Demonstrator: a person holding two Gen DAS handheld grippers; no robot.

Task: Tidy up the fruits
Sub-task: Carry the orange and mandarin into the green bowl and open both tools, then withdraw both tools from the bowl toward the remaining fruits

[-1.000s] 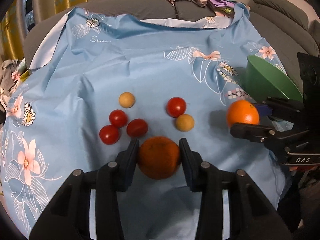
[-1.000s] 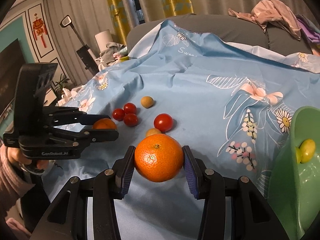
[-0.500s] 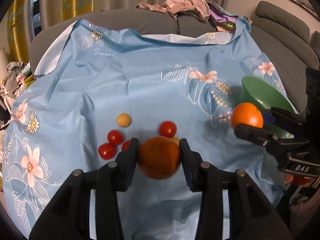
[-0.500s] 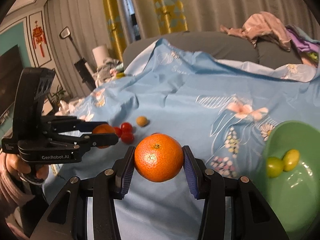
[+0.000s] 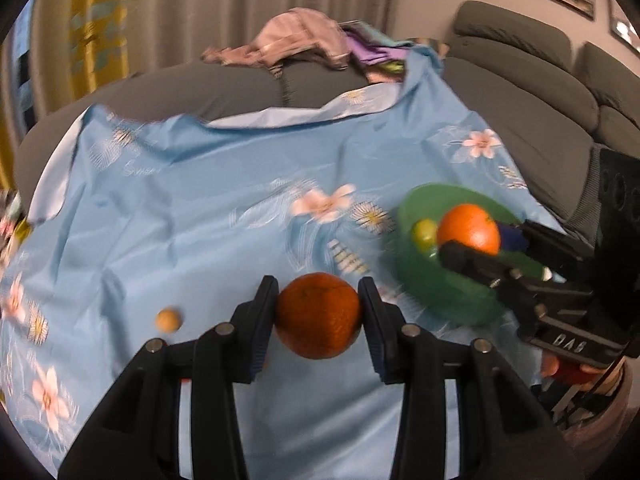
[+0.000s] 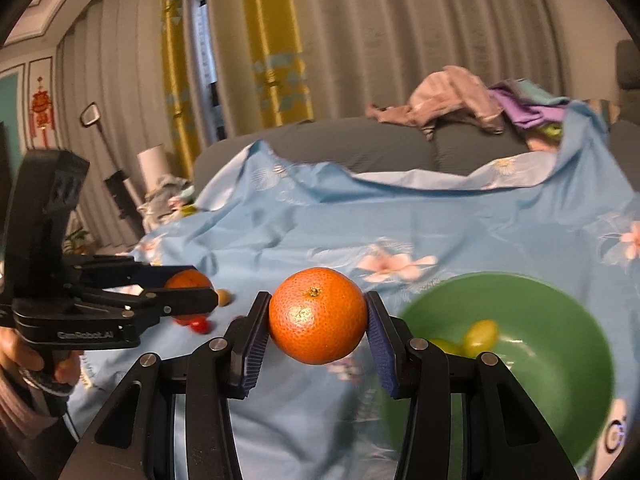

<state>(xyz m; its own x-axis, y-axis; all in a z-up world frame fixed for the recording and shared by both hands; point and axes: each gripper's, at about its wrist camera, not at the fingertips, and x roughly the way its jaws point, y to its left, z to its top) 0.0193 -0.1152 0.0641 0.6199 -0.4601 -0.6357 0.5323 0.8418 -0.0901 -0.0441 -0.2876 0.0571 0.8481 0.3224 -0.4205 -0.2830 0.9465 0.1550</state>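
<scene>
On the left hand-held gripper, lettering reads "GenRobot.AI".

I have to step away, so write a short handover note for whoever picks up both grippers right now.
Left gripper: shut on a darker orange, above the blue cloth.
Right gripper: shut on a bright orange, near the green bowl.
Done: two yellow-green fruits in the bowl.
Left: drop both oranges in, then fetch the tan ball and red tomatoes on the cloth.
</scene>
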